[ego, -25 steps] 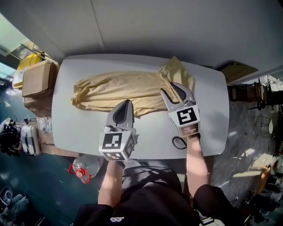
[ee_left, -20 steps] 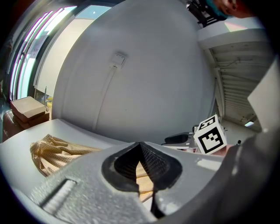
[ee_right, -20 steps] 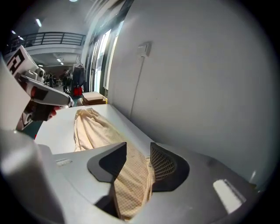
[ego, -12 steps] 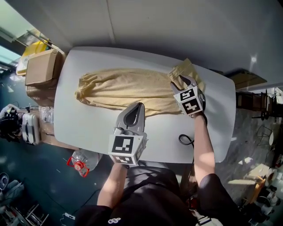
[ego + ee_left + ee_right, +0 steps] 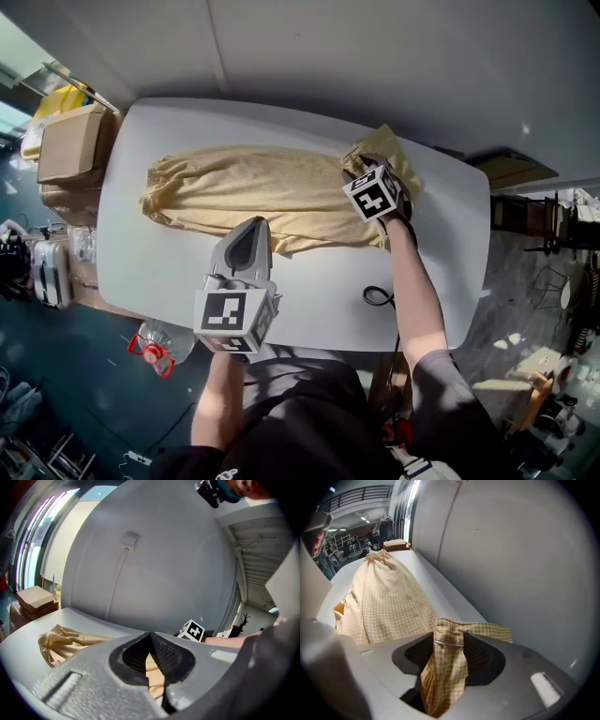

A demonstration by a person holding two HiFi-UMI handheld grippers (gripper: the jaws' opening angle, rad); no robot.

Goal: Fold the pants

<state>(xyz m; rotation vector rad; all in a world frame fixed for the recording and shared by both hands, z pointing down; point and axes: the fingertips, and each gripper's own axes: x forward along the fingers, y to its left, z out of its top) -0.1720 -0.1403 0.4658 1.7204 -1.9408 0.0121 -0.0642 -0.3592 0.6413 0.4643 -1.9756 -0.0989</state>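
Yellow checked pants lie stretched along the white table, legs to the left, waistband at the right. My right gripper points steeply down at the waistband end. In the right gripper view a raised fold of the waistband stands between the jaws of the right gripper, which have just been opening; the pads do not squeeze the cloth. My left gripper hovers near the table's front edge, shut and empty, a little short of the pants. Its tip points towards the right gripper's marker cube.
A cardboard box stands off the table's left end. A water bottle with a red handle sits on the floor by the front left corner. A black cable loop lies on the table near my right forearm. A grey wall runs behind.
My right gripper has dropped from above the table's front half and moved away from me onto the waistband, with cloth now between its jaws. The left gripper has hardly shifted.
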